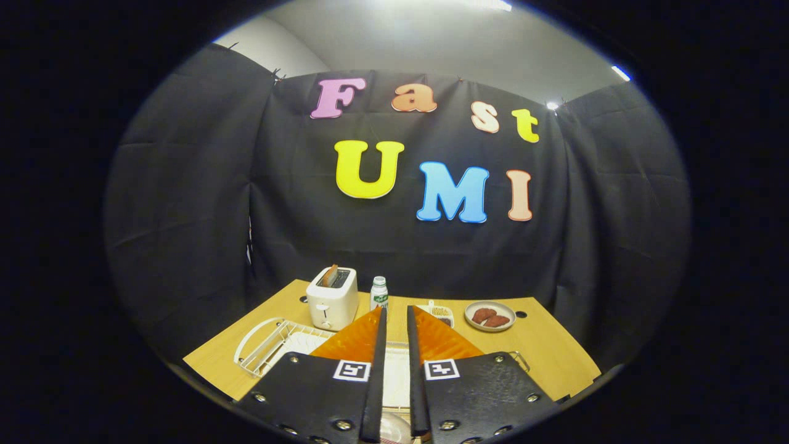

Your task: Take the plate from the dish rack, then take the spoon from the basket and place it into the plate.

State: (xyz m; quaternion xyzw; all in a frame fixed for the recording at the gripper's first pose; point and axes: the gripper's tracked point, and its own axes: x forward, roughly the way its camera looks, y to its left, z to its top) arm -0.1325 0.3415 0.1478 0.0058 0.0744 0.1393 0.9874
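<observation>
My gripper is held high above the near side of a wooden table, its fingers close together with only a narrow slit and nothing held between them. Under the fingers and to their left lies a white wire dish rack, mostly hidden by the gripper. A pale rounded edge shows low in the slit; it may be the plate, but I cannot tell. Just beyond the right fingertip sits a small white basket; its contents are too small to make out.
A white toaster with a slice of bread in it stands at the table's back left. Next to it is a small white bottle. A grey dish with brown food sits at the back right.
</observation>
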